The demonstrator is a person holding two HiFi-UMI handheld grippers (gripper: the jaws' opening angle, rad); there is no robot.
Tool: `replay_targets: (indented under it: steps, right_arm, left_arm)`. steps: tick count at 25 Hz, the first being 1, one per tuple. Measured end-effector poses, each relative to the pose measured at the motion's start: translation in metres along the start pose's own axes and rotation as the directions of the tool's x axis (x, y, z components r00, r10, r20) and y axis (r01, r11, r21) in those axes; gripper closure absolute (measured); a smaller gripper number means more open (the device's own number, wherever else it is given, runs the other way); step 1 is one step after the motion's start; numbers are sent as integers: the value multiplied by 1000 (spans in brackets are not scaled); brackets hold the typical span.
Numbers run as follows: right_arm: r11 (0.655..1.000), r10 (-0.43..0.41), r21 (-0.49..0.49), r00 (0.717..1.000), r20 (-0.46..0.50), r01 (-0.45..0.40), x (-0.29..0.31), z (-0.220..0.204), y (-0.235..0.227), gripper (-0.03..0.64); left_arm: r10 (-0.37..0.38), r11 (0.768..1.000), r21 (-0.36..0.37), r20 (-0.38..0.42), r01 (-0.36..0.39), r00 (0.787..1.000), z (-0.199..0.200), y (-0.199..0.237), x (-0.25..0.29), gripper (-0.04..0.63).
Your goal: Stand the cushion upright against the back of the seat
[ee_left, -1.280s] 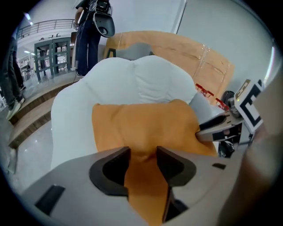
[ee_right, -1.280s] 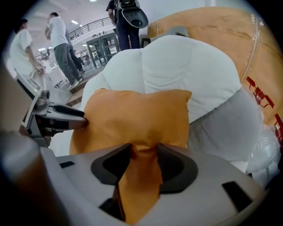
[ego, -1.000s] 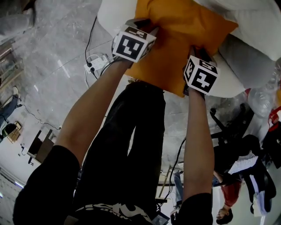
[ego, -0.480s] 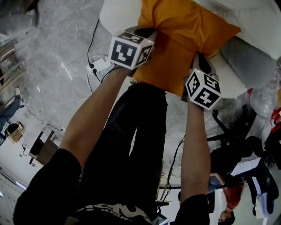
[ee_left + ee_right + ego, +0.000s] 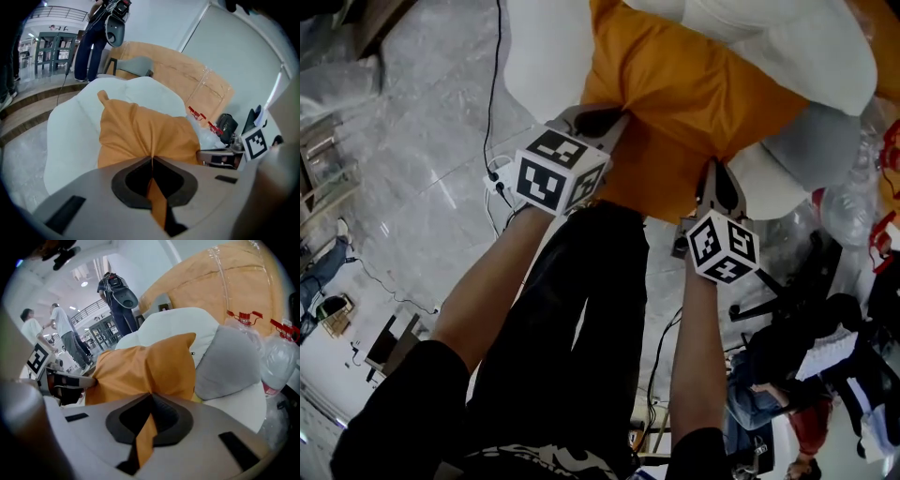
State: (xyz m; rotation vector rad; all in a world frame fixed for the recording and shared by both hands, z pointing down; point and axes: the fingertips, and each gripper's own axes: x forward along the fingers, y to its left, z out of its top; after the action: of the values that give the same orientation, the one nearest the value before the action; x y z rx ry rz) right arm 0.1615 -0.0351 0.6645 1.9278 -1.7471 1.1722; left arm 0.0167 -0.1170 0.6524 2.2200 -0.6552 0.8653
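Observation:
An orange cushion (image 5: 694,98) lies on a white seat (image 5: 539,52), its near edge raised by both grippers. My left gripper (image 5: 605,122) is shut on the cushion's near left edge; its jaws have just closed, and a fold of orange cloth (image 5: 157,199) is pinched between them. My right gripper (image 5: 714,178) is shut on the near right edge, with orange cloth (image 5: 146,434) caught between its just-closed jaws. In the left gripper view the cushion (image 5: 140,136) bunches toward the jaws. In the right gripper view the cushion (image 5: 145,366) stands half raised before the seat's white back (image 5: 178,324).
A grey cushion (image 5: 820,150) and a white pillow (image 5: 787,47) sit on the seat at right. Clear plastic bottles (image 5: 276,357) stand right of the seat. A power strip with cables (image 5: 502,173) lies on the marble floor at left. People (image 5: 65,338) stand behind.
Both grippers have closed on the cushion's near edge and lifted it; the cloth now pulls into folds at the jaws. Both hands have drawn back toward me.

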Motion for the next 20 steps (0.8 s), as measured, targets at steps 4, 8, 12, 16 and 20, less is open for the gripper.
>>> replay_targets:
  steps: [4, 8, 12, 16, 20]
  right_arm:
    - [1000, -15, 13, 999, 50, 15, -17, 31, -7, 586]
    - [1000, -30, 9, 991, 127, 29, -29, 84, -16, 588]
    - [999, -35, -26, 975, 220, 41, -28, 155, -29, 589]
    - [997, -32, -58, 956, 293, 51, -17, 219, -43, 589]
    - [997, -38, -54, 934, 355, 61, -13, 253, -47, 591]
  left_arm:
    - [-26, 997, 69, 47, 23, 999, 44, -18, -4, 583]
    - [-48, 990, 139, 103, 33, 993, 99, -33, -7, 583]
    - [-77, 970, 239, 160, 37, 984, 164, -43, -1, 583]
    - [-80, 953, 304, 232, 6, 969, 227, -45, 9, 583]
    - [-87, 937, 350, 283, -18, 955, 265, -50, 15, 583]
